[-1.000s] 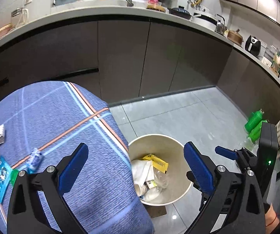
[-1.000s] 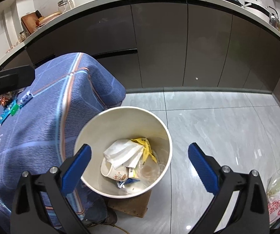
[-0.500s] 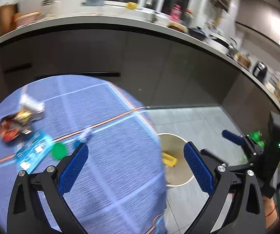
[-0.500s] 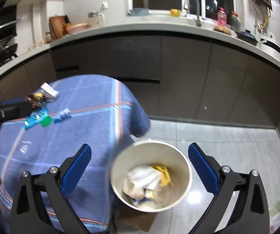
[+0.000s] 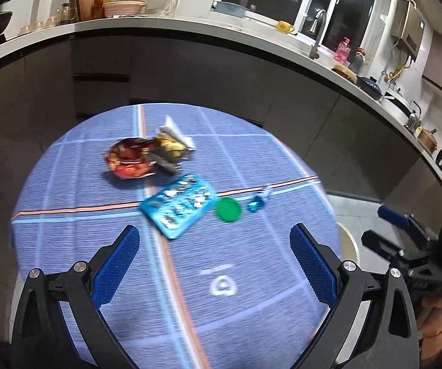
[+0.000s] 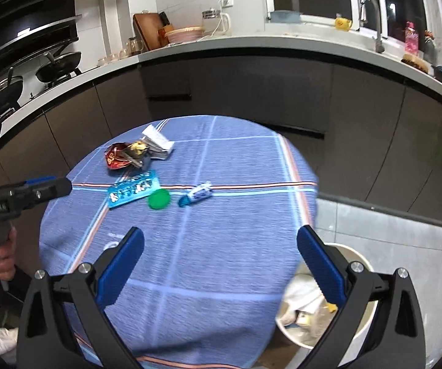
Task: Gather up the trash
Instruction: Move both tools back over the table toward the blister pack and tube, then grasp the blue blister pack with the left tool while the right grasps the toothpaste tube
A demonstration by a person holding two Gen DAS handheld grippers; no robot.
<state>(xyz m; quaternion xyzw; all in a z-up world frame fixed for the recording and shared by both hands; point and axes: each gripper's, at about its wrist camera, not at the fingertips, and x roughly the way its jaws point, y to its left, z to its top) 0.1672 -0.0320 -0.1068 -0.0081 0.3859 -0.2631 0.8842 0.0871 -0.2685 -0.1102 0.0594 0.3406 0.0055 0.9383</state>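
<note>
Right wrist view: both the left hand-held gripper point(image 5: 213, 267) and right hand-held gripper point(image 6: 221, 264) are wide, empty. Trash sits mid-table point(image 6: 221, 276): flat blue packet point(image 6: 133, 189), green cap point(image 6: 158, 199). Flat stuff might slip instead of reaching the bin point(image 6: 357, 332).

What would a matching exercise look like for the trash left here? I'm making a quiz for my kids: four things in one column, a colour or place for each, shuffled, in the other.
Things:
1. round lid
2. crumpled snack bag
3. flat blister pack
4. bin

Colour or place:
A. teal, left of the lid
B. on the floor beside the table, paper inside
C. green
D. red, near the table's far edge

Pairs: 1-C, 2-D, 3-A, 4-B
</note>
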